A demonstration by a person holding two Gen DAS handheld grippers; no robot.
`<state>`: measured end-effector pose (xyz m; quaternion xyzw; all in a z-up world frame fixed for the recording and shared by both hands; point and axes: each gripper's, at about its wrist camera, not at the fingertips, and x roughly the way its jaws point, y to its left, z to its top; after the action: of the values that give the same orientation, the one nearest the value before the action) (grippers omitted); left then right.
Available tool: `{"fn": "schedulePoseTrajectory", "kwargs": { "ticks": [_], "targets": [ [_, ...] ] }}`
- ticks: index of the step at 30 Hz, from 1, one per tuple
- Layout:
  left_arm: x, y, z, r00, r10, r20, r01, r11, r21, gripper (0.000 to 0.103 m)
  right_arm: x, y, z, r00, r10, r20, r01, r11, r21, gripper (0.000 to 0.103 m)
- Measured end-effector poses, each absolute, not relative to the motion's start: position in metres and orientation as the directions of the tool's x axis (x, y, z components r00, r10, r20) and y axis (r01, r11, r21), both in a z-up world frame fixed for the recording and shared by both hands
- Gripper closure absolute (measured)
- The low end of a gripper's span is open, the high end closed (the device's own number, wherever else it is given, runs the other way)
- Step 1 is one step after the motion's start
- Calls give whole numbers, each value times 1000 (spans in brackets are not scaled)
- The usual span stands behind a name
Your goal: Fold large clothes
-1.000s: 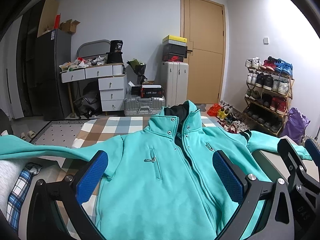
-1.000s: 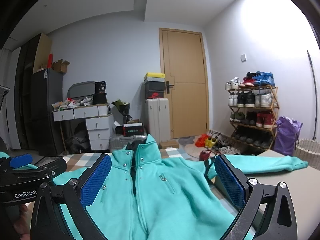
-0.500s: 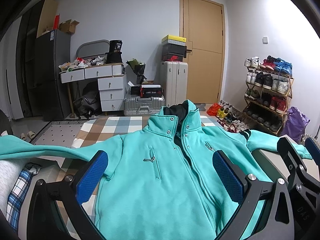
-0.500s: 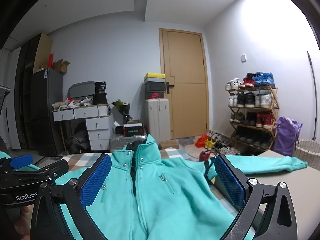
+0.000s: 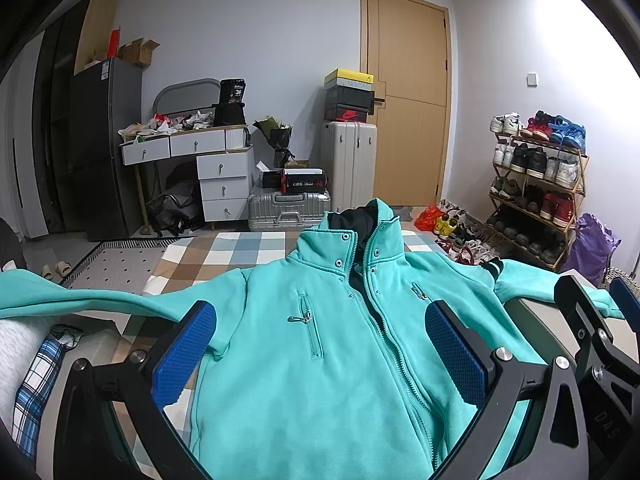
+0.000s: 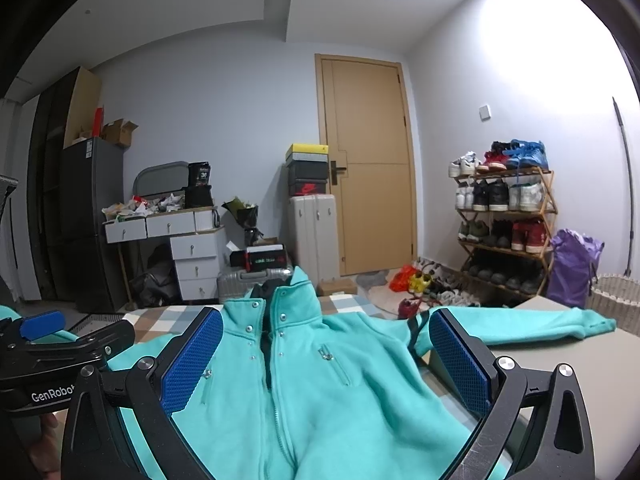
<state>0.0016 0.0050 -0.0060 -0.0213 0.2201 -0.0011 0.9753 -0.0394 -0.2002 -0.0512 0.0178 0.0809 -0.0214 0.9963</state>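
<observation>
On the counter [image 6: 568,364]: teal jacket [image 5: 320,368] spread flat, front up, unfolded.
Left hand-held gripper [image 5: 320,356] and right hand-held gripper [image 6: 326,360] both agape, empty, above it. Risk: thick fleece bunching, overhanging sleeves dragging folds askew.

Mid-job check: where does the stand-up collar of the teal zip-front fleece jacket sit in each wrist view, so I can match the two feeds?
Left wrist view: the stand-up collar of the teal zip-front fleece jacket sits just right of centre, above the open left gripper.
Right wrist view: the collar is left of centre, above the open right gripper.
Shared landmark: the tan wooden door behind it.
</observation>
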Motion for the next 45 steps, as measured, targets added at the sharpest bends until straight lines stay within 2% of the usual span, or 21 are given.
{"fn": "schedulePoseTrajectory", "kwargs": {
  "ticks": [21, 26, 30, 32, 38, 40, 43, 45],
  "targets": [
    [1, 7, -8, 905, 7, -426, -26, 999, -37, 1, -36, -201, -52, 984, -52, -169, 57, 998, 29, 0],
    [4, 8, -10, 897, 4, -441, -24, 999, -40, 1, -25, -213, -57, 975, -84, -205, 94, 995, 41, 0],
    [7, 15, -13, 891, 43, -453, -64, 997, -31, 1, 1, -265, -57, 942, -51, -332, 103, 984, 143, 0],
    [10, 21, -14, 878, 12, -478, -49, 997, -64, 1, 12, -301, -58, 917, -54, -396, 131, 977, 170, 0],
    [12, 18, -19, 854, -15, -520, -30, 996, -78, 1, 35, -468, -74, 762, -168, -625, 368, 907, 204, 0],
    [13, 10, -22, 848, -21, -530, -13, 998, -60, 1, 36, -530, -88, 694, -166, -700, 442, 866, 233, 0],
    [16, -2, -26, 839, -16, -544, 8, 1000, -17, 1, 31, -610, -105, 632, -152, -760, 554, 774, 306, 0],
    [19, -8, -30, 831, -17, -556, 23, 1000, 3, 1, 22, -655, -115, 634, -115, -764, 595, 704, 388, 0]
  ]
}}
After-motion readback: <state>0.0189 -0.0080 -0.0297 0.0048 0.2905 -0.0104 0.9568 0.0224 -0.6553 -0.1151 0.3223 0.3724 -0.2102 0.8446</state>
